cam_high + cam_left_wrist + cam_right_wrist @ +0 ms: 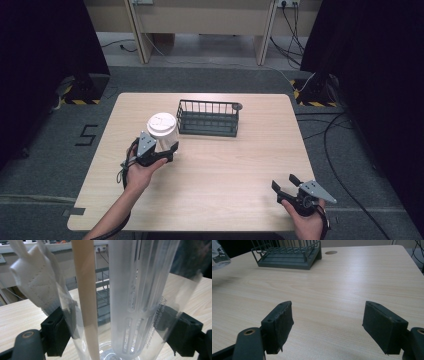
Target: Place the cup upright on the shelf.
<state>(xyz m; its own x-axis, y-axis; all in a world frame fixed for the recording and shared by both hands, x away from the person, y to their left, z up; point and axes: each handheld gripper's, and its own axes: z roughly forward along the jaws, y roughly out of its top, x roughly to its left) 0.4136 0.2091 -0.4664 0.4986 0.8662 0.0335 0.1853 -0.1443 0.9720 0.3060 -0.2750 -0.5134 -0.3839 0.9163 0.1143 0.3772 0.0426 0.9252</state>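
A clear plastic cup with a white lid (161,124) is left of the table's middle, and my left gripper (169,148) is shut on its lower wall. In the left gripper view both black pads (53,332) press the cup's clear wall (175,302). Inside stand a beige stick (86,295), a frosted ribbed tube (136,290) and a white folded piece (35,282). The right gripper view shows the cup's edge (219,253) raised above its shadow on the wood. My right gripper (285,182) is open near the front right edge, with nothing between its pads (278,325).
A dark wire basket (208,118) stands empty at the back middle of the light wooden table (225,165), just right of the cup; it is also in the right gripper view (287,252). A round cable hole (331,252) lies beside it. Cables trail on the floor at the right.
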